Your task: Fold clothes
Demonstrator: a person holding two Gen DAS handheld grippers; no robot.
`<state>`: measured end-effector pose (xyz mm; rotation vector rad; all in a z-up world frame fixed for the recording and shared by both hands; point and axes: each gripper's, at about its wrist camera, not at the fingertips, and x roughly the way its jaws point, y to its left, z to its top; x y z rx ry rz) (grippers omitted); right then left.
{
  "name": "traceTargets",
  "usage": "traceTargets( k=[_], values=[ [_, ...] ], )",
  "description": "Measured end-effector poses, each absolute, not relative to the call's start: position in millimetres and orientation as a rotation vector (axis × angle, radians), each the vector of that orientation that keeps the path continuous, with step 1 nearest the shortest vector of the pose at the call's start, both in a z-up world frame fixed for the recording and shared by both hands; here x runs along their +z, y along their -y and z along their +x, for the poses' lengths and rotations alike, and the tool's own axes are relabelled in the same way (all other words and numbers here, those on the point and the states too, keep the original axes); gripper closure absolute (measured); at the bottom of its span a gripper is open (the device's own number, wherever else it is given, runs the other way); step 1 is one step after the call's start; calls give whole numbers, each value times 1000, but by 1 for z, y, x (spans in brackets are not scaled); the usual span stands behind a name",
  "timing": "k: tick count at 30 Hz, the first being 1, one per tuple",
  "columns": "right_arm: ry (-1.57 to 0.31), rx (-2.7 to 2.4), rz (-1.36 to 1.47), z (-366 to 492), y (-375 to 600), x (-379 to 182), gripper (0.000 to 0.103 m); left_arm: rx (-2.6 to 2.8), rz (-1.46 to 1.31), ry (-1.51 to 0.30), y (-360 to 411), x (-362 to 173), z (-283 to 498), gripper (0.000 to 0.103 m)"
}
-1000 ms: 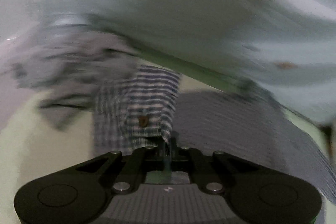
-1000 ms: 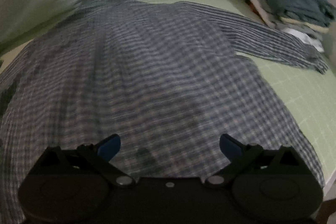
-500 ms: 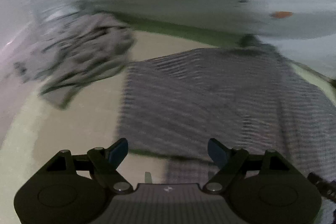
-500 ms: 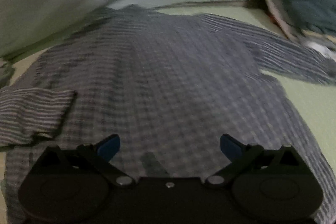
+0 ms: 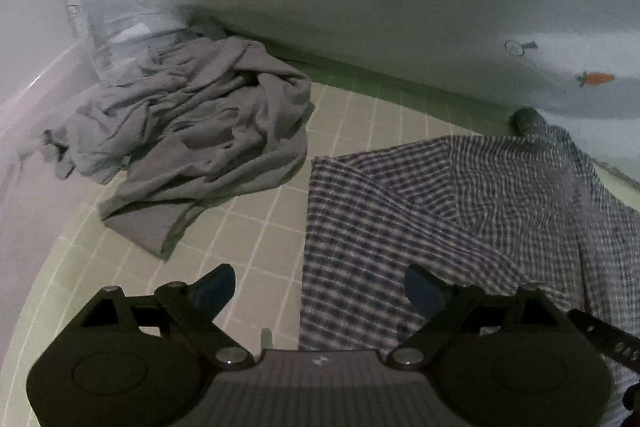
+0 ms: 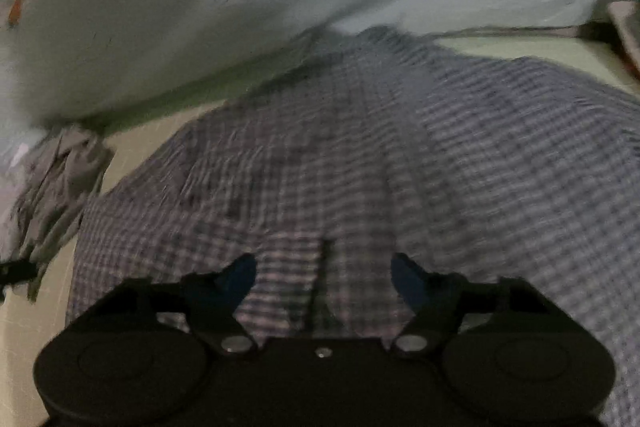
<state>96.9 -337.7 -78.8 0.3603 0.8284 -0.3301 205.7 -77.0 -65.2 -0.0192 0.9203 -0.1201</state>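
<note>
left wrist view shows the crumpled grey garment in full on the green gridded mat; right wrist view, blurred, catches only its edge. left gripper fingers spread, empty, over the left edge of the plaid shirt. right gripper also spread, above the shirt lying flat on the mat. pale carrot-print fabric behind. no readable text.

Right gripper hovers with jaws spread wide over the plaid shirt, spread across the green grid mat. Crumpled grey garment sits at the mat's left edge, carrot-print sheet behind.
</note>
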Motion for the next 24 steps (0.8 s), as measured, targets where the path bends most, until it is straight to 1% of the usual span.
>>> traceTargets(
  k=[3,7,8,9,11,15,18,22,24],
  values=[
    [-868,-289,340,105,329,-89,49,-107,-16,-943,78,-76,210,11],
    [-908,-262,343,110,330,-99,57,-88,-40,-987,77,-89,215,11],
    [-911,-253,336,110,331,-100,62,-85,-43,-996,78,-92,216,11],
    [-911,-243,327,110,331,-100,77,-82,-39,-1002,80,-94,217,11],
    [-910,-227,308,110,333,-98,102,-82,-32,-1004,85,-95,219,11],
    [-818,-225,288,106,347,-75,103,-91,-11,-981,100,-91,228,11],
    [-721,-281,257,102,376,-48,103,-105,10,-944,115,-83,235,11],
    [-626,-409,277,97,440,-30,103,-87,24,-917,135,-72,241,11],
    [-612,-449,341,93,474,-30,103,-74,6,-926,142,-69,243,11]
  ],
)
